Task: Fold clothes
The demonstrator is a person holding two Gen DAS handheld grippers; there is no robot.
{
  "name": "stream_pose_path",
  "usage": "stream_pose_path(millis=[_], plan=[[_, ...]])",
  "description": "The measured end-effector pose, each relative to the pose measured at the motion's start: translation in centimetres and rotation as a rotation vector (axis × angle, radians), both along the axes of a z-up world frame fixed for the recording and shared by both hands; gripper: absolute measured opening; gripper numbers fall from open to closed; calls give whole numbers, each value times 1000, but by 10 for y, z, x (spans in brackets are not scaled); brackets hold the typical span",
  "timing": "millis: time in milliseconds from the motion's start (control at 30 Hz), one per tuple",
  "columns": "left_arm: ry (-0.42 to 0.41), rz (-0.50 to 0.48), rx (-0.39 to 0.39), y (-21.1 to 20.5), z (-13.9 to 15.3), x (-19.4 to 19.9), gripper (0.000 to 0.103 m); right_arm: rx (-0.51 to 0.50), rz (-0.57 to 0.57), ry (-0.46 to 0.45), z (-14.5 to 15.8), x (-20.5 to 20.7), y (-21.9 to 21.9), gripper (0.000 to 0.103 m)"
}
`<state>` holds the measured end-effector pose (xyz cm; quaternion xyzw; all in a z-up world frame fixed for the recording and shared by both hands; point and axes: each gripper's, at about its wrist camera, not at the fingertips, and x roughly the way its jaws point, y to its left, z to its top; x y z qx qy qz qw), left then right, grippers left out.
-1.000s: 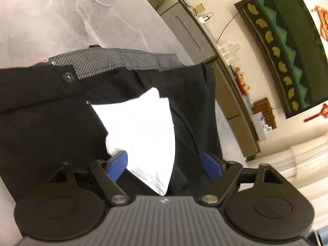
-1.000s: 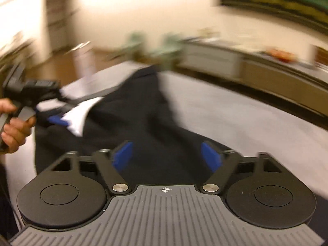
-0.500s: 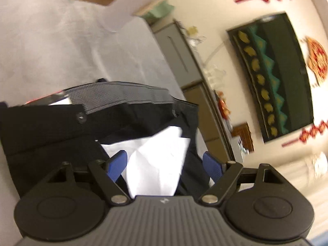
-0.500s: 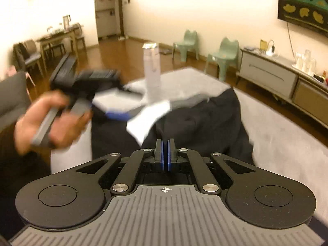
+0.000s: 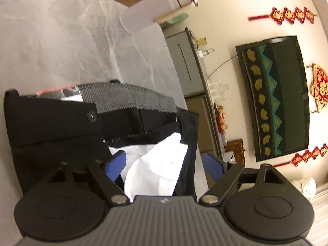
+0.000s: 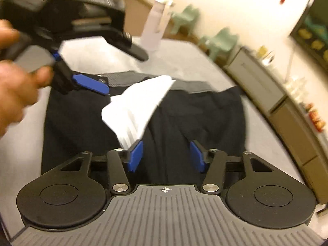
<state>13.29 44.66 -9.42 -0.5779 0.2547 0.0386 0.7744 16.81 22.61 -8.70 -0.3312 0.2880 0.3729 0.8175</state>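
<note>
Both grippers (image 5: 164, 162) (image 6: 166, 155) gape empty over black trousers (image 6: 194, 110); white pocket lining (image 6: 137, 104) turned out.

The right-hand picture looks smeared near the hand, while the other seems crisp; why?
Right wrist view: motion blur smears the hand, left gripper and room edges. Left wrist view: sharp on the black trousers; fisheye bends the wall hanging.

right gripper (image 6: 166, 155): jaws apart now, shut half a second ago
white pocket lining (image 6: 137, 106): lies more crumpled on the black trousers (image 6: 194, 119)
</note>
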Motion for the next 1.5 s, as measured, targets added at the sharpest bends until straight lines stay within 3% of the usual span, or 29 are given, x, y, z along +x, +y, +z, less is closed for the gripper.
stream_pose_path(millis=[33, 100, 167, 333, 400, 467, 600, 633, 667, 767, 833, 900, 967, 1133, 1267, 1367, 1500], plan=[[-14, 4, -3, 3, 0, -2, 84, -14, -11, 18, -7, 9, 9, 47], [-43, 8, -11, 11, 1, -4, 84, -53, -23, 32, -23, 23, 27, 27], [-76, -2, -26, 18, 2, -4, 84, -42, 9, 33, -34, 24, 41, 15], [-106, -58, -56, 23, -2, 1, 87, 118, 167, 148, -40, 8, 44, 16], [-86, -90, -67, 21, -7, 6, 87, 147, 186, 153, -42, 4, 34, 35], [-52, -101, -72, 20, -14, 10, 87, 157, 154, 137, -40, 2, 21, 53], [14, -118, -82, 19, -26, 18, 87, 252, 2, 192, -21, 14, -9, 55], [19, -111, -80, 19, -27, 18, 87, 230, -19, 196, -20, 16, -10, 55], [18, -107, -75, 19, -26, 18, 87, 173, -16, 197, -23, 16, -7, 54], [5, -115, -53, 17, -23, 18, 87, -3, -21, 207, -37, 20, 0, 1], [0, -121, -39, 15, -19, 17, 87, 28, -92, 114, -17, 22, -6, 0], [-6, -130, -23, 13, -17, 18, 87, 200, -199, 74, 25, 20, -30, 0], [-12, -134, -9, 9, -13, 19, 87, 310, -277, 51, 49, 15, -50, 0], [-168, -171, -23, 2, 7, -4, 87, 407, -355, 46, 61, -7, -72, 0], [-261, -250, -76, -13, 14, -24, 89, 340, -381, 70, 47, 6, -58, 0], [-223, -313, -138, -30, 3, -16, 91, 375, -400, 111, 40, 26, -50, 1], [-124, -331, -230, -52, -22, 7, 96, 435, -431, 140, 41, 13, -60, 1]])
